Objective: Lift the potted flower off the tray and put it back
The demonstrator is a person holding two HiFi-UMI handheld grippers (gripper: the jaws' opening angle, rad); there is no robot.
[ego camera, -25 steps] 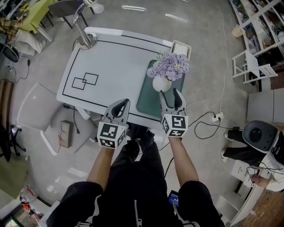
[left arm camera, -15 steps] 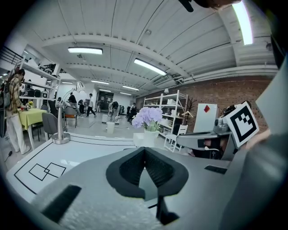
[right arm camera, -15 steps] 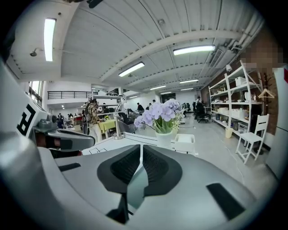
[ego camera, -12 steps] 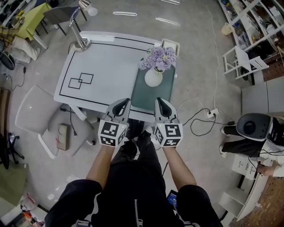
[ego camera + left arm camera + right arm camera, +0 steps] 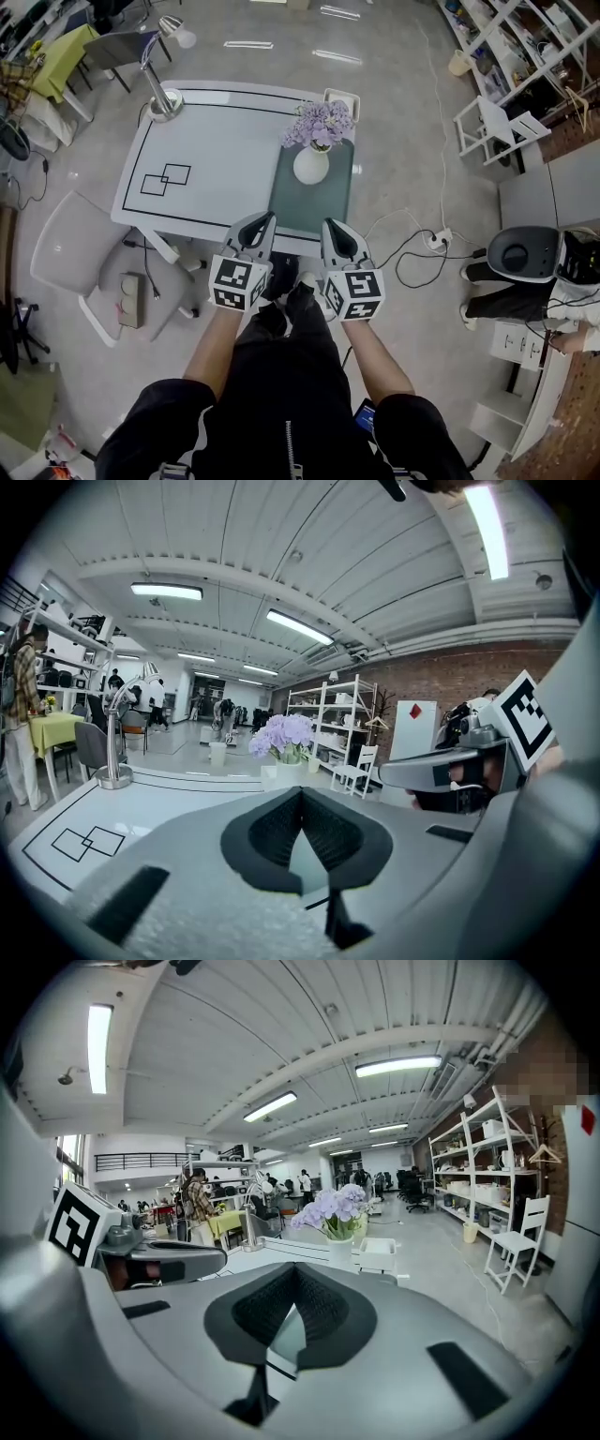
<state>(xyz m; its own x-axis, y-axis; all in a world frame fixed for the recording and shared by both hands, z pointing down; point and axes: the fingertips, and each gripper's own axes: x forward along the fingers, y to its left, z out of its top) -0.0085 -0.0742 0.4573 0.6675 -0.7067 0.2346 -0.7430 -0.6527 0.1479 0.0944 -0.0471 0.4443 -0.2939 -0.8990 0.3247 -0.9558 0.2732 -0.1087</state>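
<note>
Hidden: in both gripper views each gripper's own grey body covers the pot's foot and most of the desk.
Hard to make out: from the head view we cannot tell whether the jaw tips are over the desk's near edge or short of it.
Potted flower: it stands upright in its white pot on the far half of the green tray, at the desk's right end, apart from both grippers.
Left gripper: we see its jaws closed tip to tip, with nothing between them.
Right gripper: its jaws have just been closing and now meet, empty.
Around: a desk lamp stands at the far left corner and a small white box just behind the tray. A white chair and cables are on the floor.
In the way: nothing stands between the grippers and the pot.
</note>
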